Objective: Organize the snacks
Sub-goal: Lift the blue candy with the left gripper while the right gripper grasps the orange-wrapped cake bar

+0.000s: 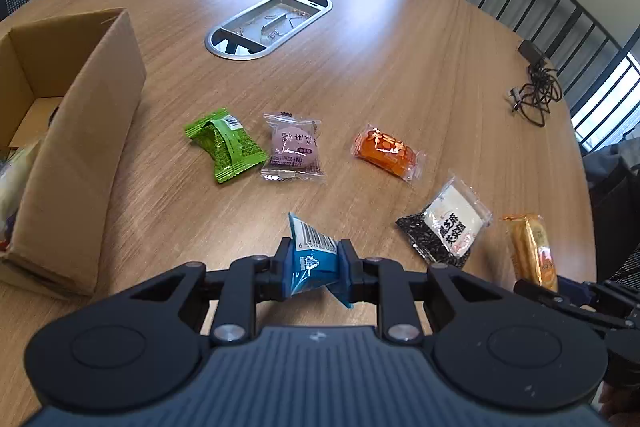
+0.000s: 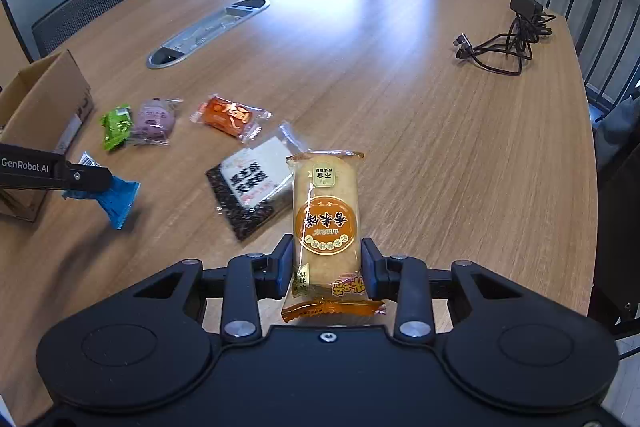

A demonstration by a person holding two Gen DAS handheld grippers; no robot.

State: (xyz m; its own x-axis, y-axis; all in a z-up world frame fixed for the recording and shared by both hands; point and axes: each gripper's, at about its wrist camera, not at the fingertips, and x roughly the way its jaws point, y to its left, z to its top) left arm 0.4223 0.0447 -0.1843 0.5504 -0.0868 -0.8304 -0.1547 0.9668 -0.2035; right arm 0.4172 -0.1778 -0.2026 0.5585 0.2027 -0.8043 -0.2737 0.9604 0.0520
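left claw (image 1: 313, 261) clamped on blue snack packet (image 1: 310, 259), lifted off worktop (image 1: 400, 75). right claw (image 2: 326, 263) clamped on orange rice-cracker pack (image 2: 326, 223), also raised. green (image 1: 224, 145), purple (image 1: 294, 149), orange (image 1: 386, 151) and black-white (image 1: 446, 223) packets lying on worktop. open cardboard box (image 1: 84, 147) at left.

The left black two-finger gripper (image 1: 313, 261) pointed steeply downward, jaws clamped on a blue snack wrapper (image 1: 310, 259); the right black gripper (image 2: 326, 265) likewise pinched a long golden-orange rice-cracker packet (image 2: 326, 223).
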